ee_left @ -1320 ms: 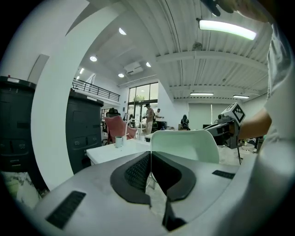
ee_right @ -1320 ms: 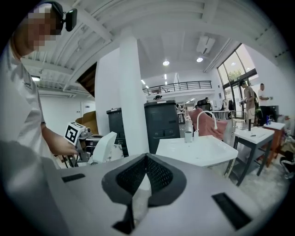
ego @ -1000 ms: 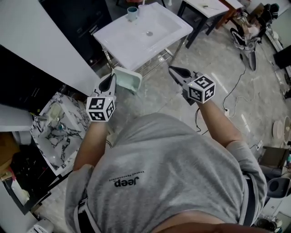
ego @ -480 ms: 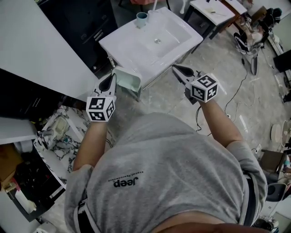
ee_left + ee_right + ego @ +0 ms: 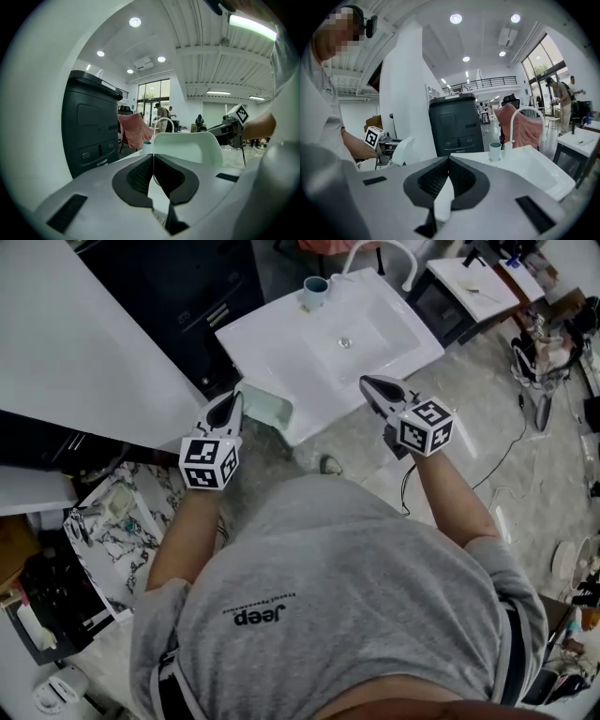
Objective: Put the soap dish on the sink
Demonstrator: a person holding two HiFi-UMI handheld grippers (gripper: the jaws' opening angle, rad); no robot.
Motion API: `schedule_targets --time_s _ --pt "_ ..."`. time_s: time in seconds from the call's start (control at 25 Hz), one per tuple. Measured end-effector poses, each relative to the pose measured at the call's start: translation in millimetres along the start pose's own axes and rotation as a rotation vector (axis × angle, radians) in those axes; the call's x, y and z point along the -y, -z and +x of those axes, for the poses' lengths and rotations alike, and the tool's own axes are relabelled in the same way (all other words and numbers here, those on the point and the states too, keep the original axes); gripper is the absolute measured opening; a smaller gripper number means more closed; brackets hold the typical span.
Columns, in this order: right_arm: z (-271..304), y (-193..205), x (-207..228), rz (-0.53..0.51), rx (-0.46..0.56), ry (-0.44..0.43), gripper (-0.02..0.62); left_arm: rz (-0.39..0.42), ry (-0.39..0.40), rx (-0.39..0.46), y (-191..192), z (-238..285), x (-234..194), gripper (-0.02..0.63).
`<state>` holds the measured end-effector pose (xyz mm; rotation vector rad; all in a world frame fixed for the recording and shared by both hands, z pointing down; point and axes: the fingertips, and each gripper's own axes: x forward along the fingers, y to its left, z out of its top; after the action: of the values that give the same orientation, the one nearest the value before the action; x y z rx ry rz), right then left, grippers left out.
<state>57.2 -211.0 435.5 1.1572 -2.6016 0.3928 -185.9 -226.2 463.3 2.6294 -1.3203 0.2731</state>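
The pale green soap dish [image 5: 266,410] hangs just off the near left corner of the white sink [image 5: 281,338], with my left gripper [image 5: 235,402] shut on its rim. In the left gripper view the soap dish [image 5: 187,147] stands upright beyond the closed left gripper [image 5: 153,157]. My right gripper [image 5: 371,386] is shut and empty, over the sink's near right edge. The right gripper view shows the right gripper [image 5: 449,160] closed, with the sink [image 5: 525,171], a teal cup [image 5: 495,151] and a white faucet [image 5: 520,117] ahead. The soap dish [image 5: 402,151] shows at the left.
A teal cup [image 5: 316,289] and the faucet [image 5: 380,254] stand at the sink's far rim. A black cabinet [image 5: 187,287] is left of the sink, beside a white panel [image 5: 84,343]. A marble-patterned sink [image 5: 112,531] lies at the lower left. Cables [image 5: 506,446] trail over the floor.
The white sink has come closer and lower in the head view as the person stepped toward it. Both grippers keep their pose, the left still holding the soap dish.
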Motion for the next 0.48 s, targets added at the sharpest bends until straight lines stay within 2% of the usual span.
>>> schedule_targets --time_s 0.32,0.48 --pt "36.6 -26.2 95.0 -0.099 -0.014 -0.174 0.053 -0.069 -0.168 -0.041 -8.9 85.0 5.9 0.016" --pt "54.4 -41.4 126.3 -0.112 -0.002 -0.242 0.053 -0.117 -0.209 -0.050 -13.7 114.8 13.4 0.016"
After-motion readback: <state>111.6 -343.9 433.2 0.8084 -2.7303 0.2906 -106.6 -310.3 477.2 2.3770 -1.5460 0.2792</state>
